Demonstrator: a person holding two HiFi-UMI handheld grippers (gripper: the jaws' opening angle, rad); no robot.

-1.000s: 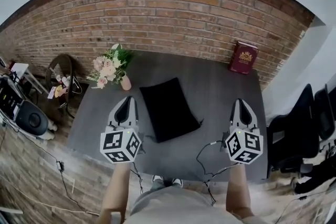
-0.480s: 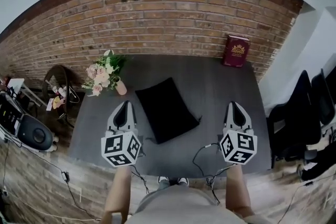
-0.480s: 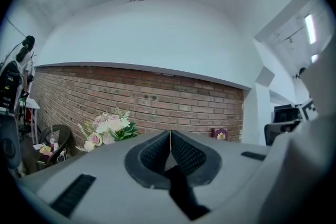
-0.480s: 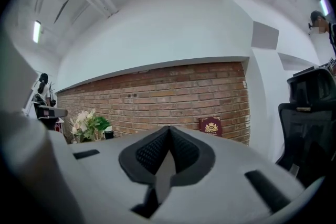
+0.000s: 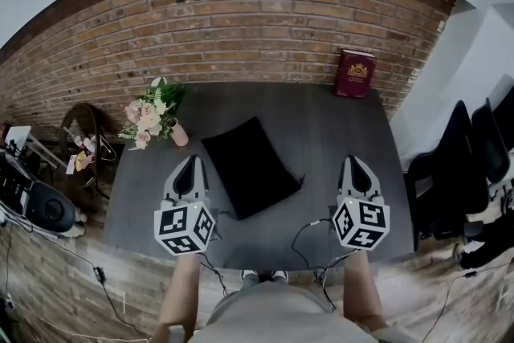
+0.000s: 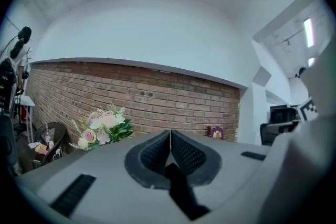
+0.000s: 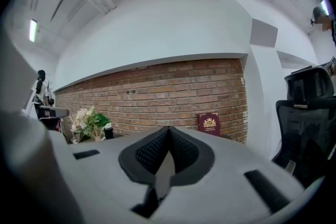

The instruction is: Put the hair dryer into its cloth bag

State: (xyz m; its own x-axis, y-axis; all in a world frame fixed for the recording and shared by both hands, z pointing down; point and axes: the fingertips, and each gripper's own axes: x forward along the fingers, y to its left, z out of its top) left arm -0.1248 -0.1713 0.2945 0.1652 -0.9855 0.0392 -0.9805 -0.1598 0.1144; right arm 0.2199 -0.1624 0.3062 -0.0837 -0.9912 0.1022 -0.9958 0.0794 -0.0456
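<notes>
A black cloth bag [image 5: 249,166] lies slanted in the middle of the dark grey table [image 5: 321,124]. No hair dryer shows in any view. My left gripper [image 5: 191,161] hovers just left of the bag, over the table's front part. Its jaws are shut with nothing between them, as the left gripper view confirms [image 6: 170,132]. My right gripper [image 5: 352,162] is well to the right of the bag, apart from it, near the table's right side. It is shut and empty too [image 7: 168,128]. Both point level toward the brick wall.
A pink flower bunch in a vase [image 5: 148,115] stands at the table's back left. A dark red book [image 5: 354,73] leans on the brick wall at the back right. Black office chairs [image 5: 462,173] stand to the right of the table. Thin black cables [image 5: 309,230] hang at the front edge.
The head view has swung a little, so the table sits slightly further left in the picture. My right gripper has sunk a touch. The bag lies as before.
</notes>
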